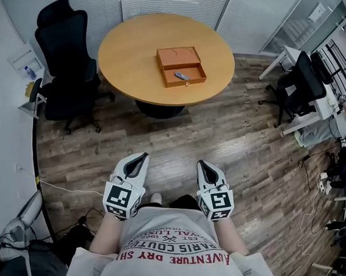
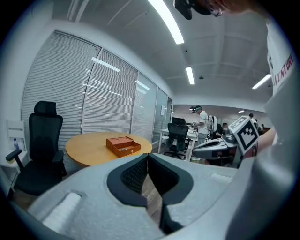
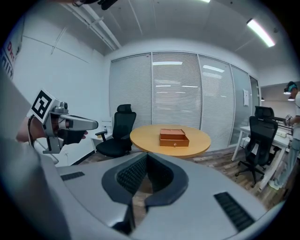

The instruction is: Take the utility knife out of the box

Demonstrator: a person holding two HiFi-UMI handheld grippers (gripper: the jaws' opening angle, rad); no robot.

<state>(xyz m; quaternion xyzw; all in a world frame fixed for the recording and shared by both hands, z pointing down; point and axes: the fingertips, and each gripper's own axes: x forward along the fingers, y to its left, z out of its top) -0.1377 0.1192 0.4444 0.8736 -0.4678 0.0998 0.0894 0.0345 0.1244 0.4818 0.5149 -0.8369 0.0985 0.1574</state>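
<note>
An open orange box (image 1: 181,66) lies on the round wooden table (image 1: 131,48) at the far side of the room. A small grey-blue utility knife (image 1: 181,76) rests in its front tray. Both grippers are held close to the person's body, well short of the table. My left gripper (image 1: 143,156) has its jaws together with nothing between them. My right gripper (image 1: 201,163) is shut and empty too. The box (image 2: 123,145) shows small and far off in the left gripper view, beyond the left gripper (image 2: 148,155). In the right gripper view the box (image 3: 174,138) stands beyond the right gripper (image 3: 146,154).
A black office chair (image 1: 65,51) stands left of the table. Another black chair (image 1: 302,82) and a white desk (image 1: 289,54) are at the right. Wooden floor (image 1: 218,136) stretches between me and the table. Cables (image 1: 75,190) trail at the lower left.
</note>
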